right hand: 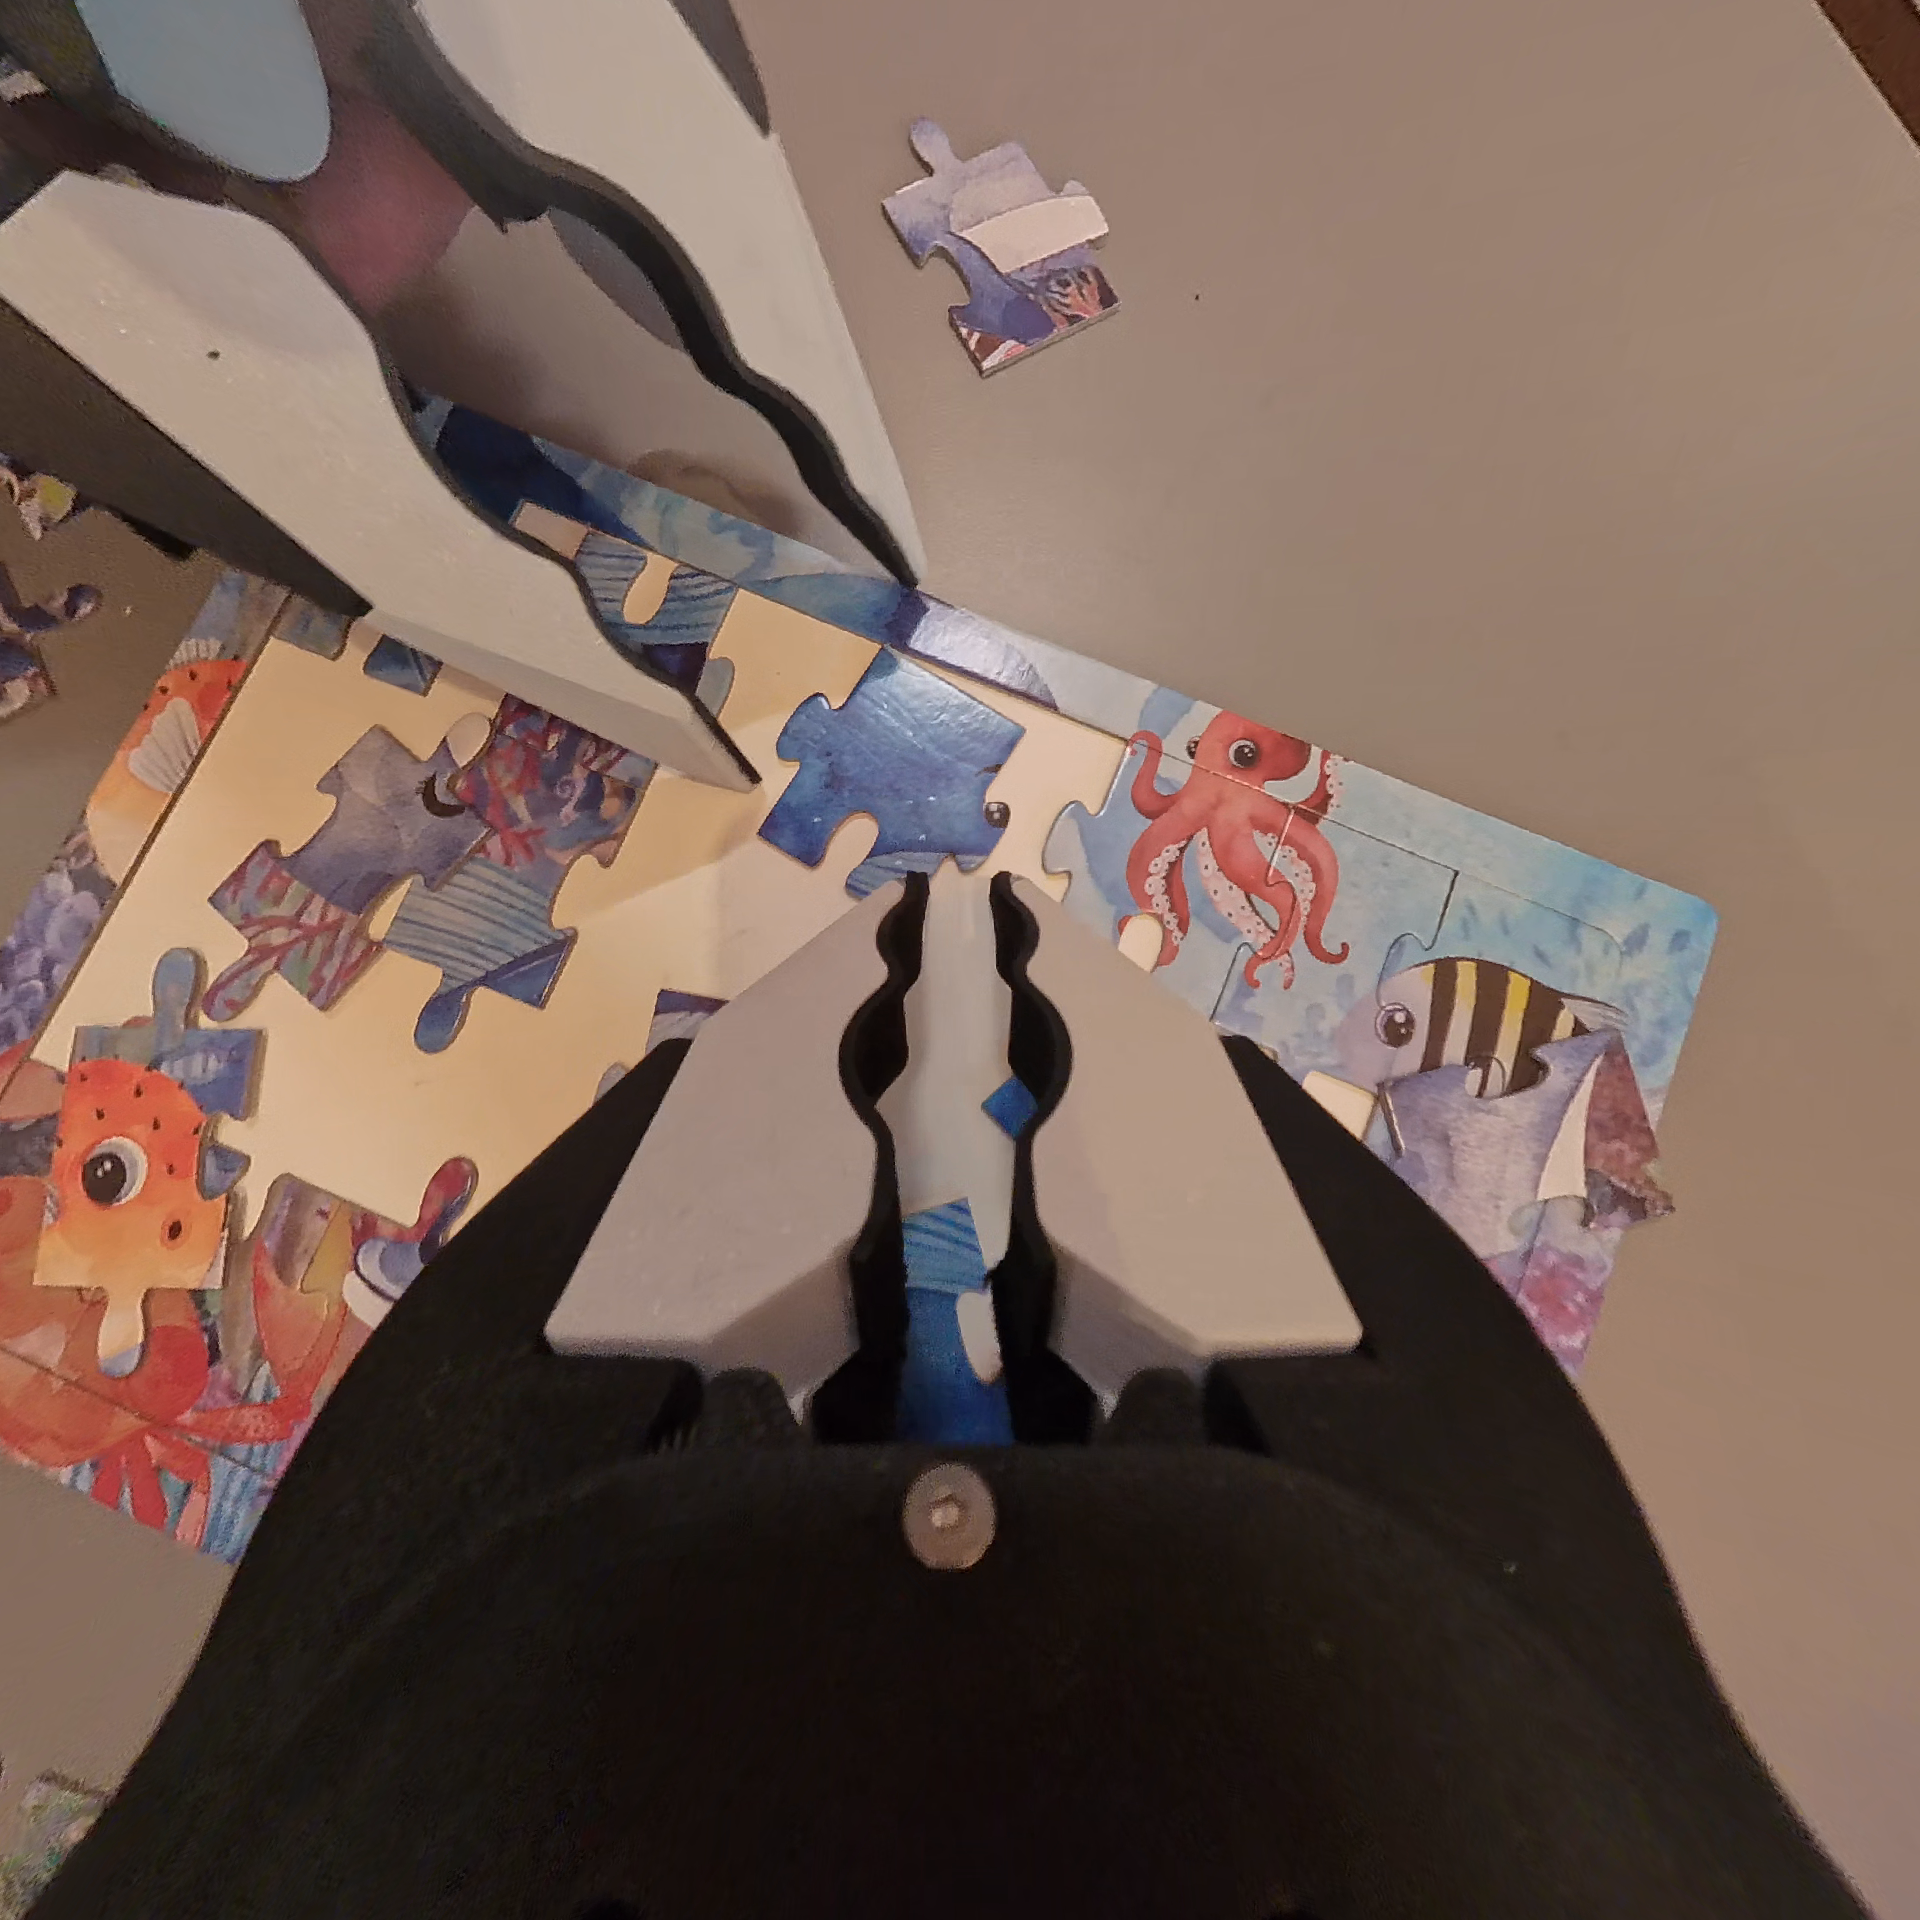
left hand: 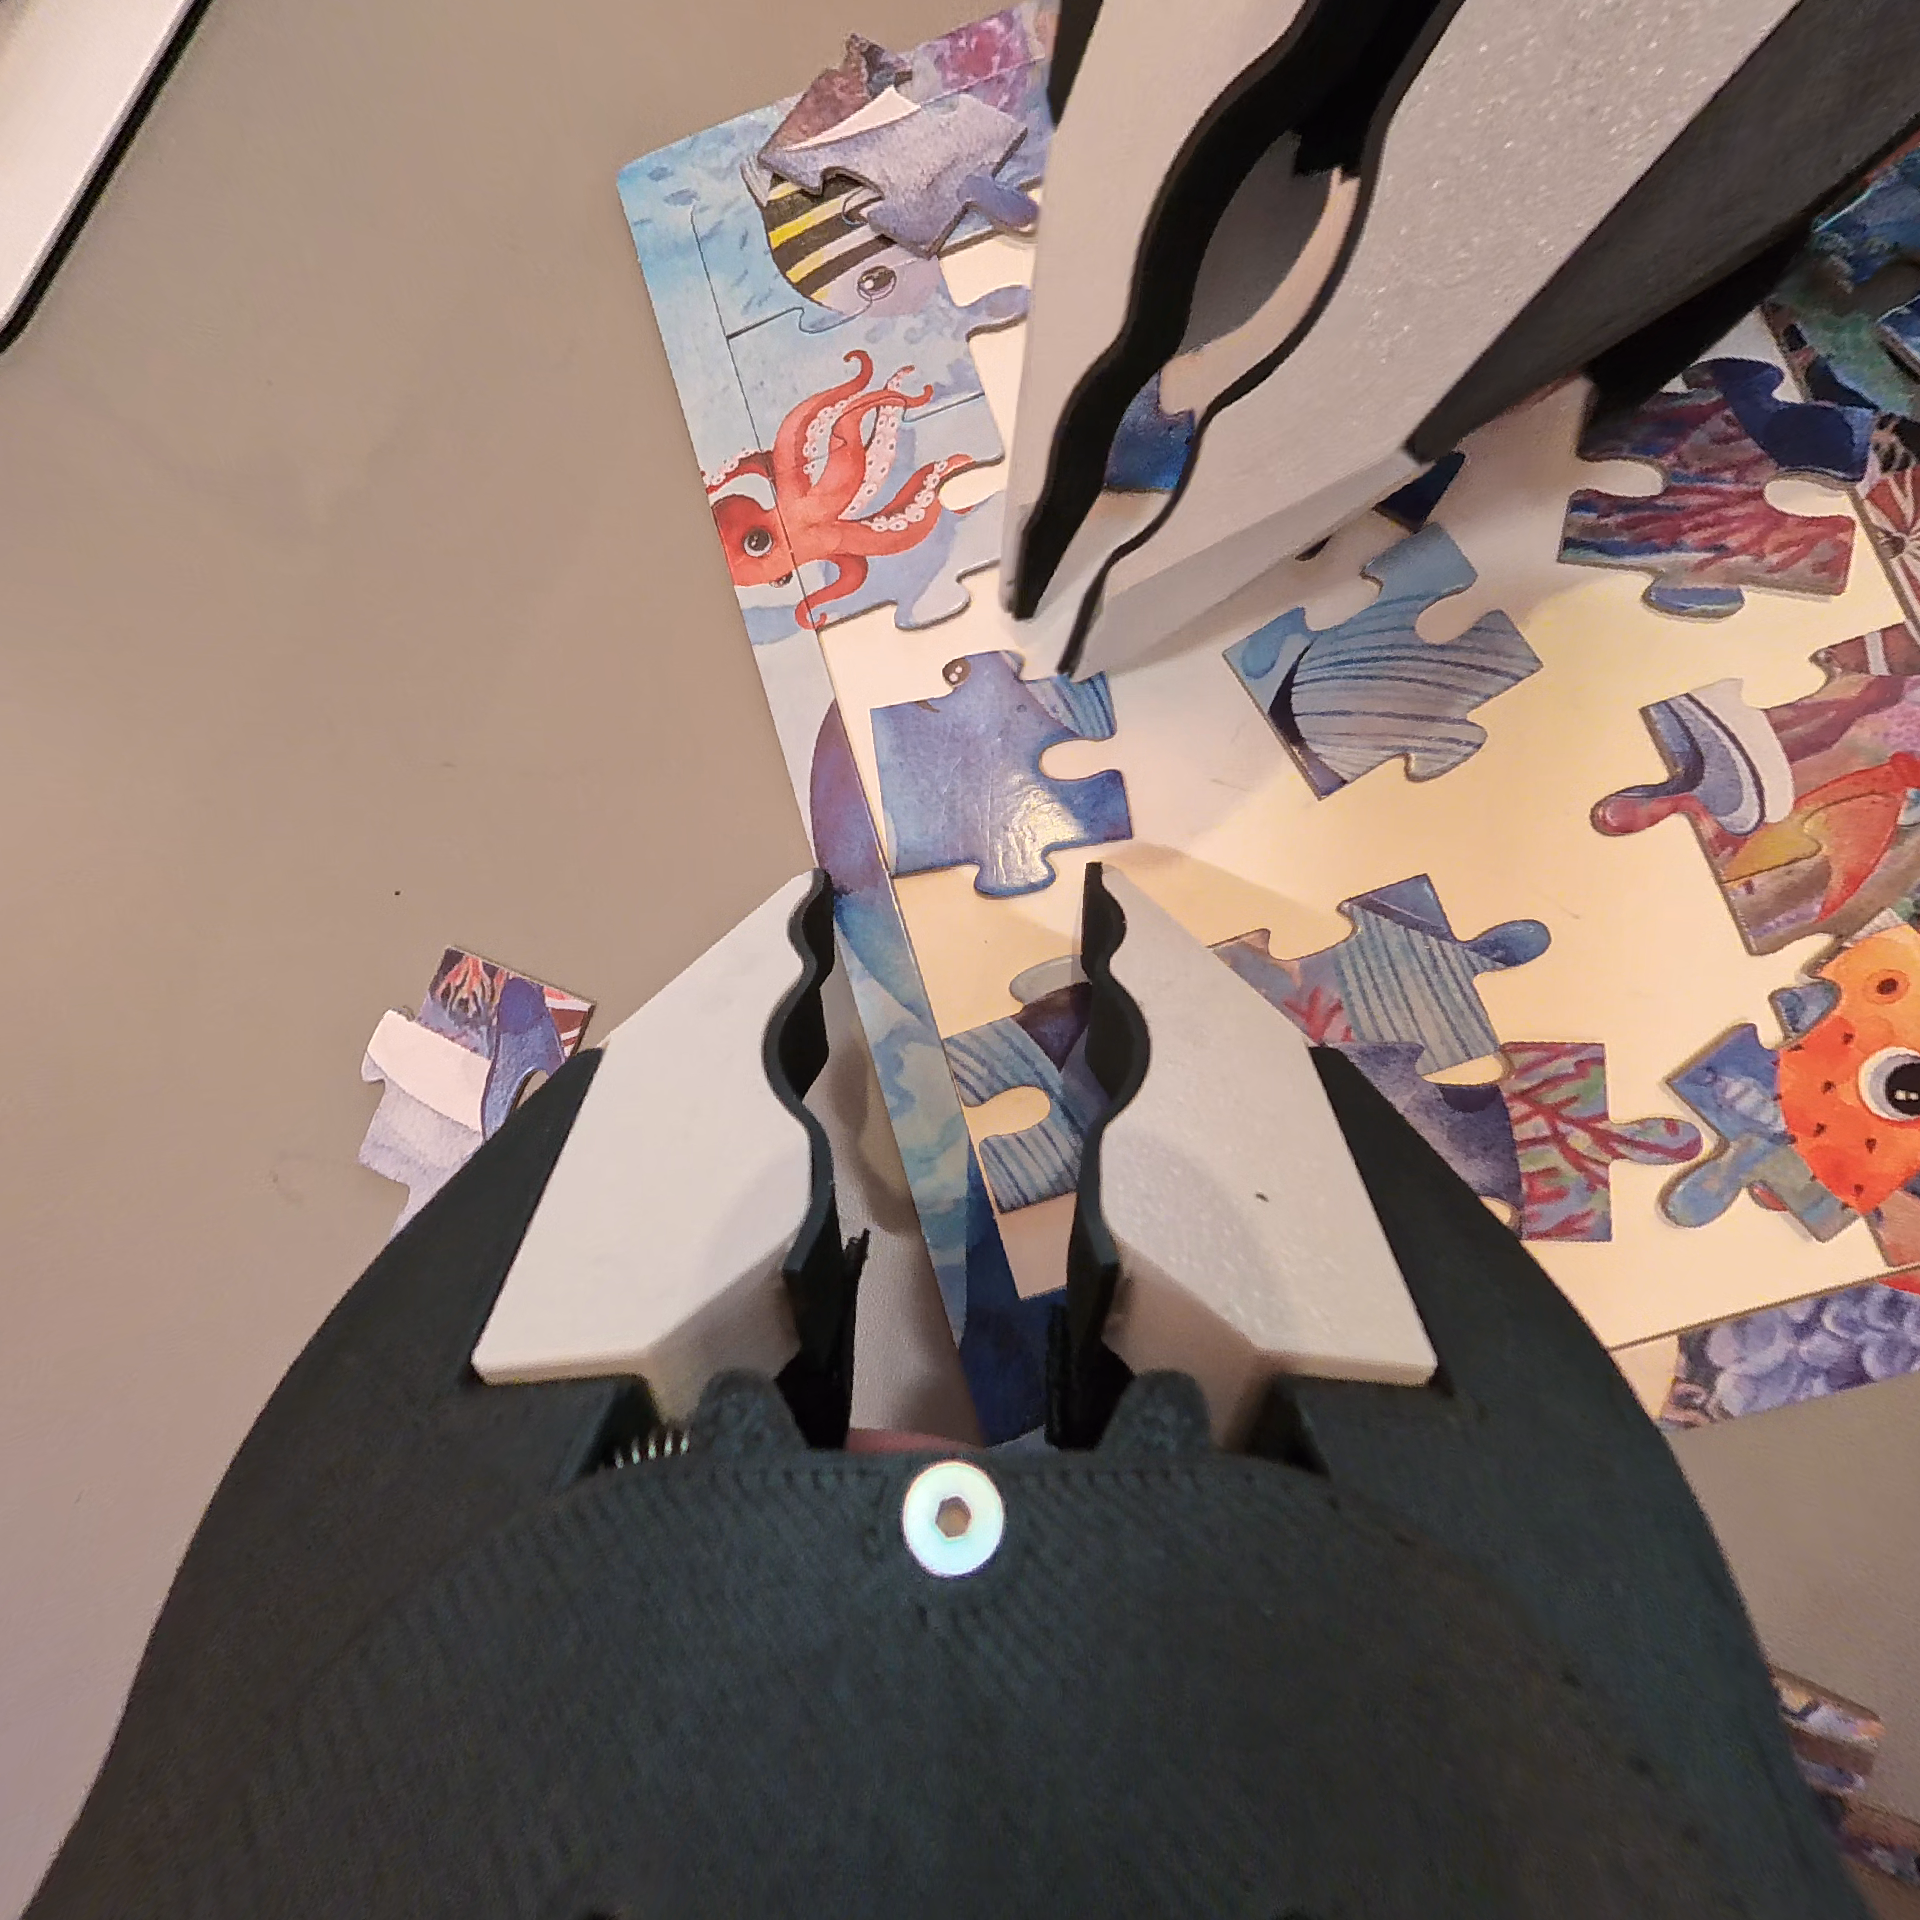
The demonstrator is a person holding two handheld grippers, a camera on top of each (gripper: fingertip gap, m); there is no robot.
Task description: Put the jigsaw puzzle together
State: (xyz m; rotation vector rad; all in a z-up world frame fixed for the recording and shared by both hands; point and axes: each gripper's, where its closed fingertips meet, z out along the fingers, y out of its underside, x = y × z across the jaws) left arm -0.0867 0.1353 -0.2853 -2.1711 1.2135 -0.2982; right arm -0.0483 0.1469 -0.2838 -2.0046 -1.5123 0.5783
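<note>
left wrist view
left gripper [left hand: 956, 883]: fingers apart, nothing between them, low over the near edge of the puzzle tray [left hand: 1226, 821]
blue piece [left hand: 1003, 769]: loose on bare cream tray floor, just beyond left fingertips, near tray's left border
octopus section [left hand: 831, 488]: already joined, up the left border; striped fish [left hand: 821, 234] beyond it
right gripper [left hand: 1049, 634]: fingers almost together, tips down near the blue piece's far edge; cannot tell if touching it
stray piece [left hand: 468, 1070]: on the worktop [left hand: 312, 623], off the tray, left of gripper

right wrist view
right gripper [right hand: 956, 883]: narrow gap between fingers, clamped on nothing visible; tips just beside the blue piece [right hand: 899, 774]
left gripper [right hand: 831, 675]: fingers wide apart, one tip by the piece's tab side, other at tray border
gap: bare strip between piece and octopus section [right hand: 1236, 831]
other loose pieces [right hand: 405, 883]: scattered on tray, well apart from this one

step judged: seat the blue piece next to the octopus section
how to do well: slide flat, don't lift; push with the closed right tips, steady with the left; line up tab with socket before pressing; keep it square to the border
risk: piece tilting or riding over the neighbour's edge; tray shifting on worktop
</note>
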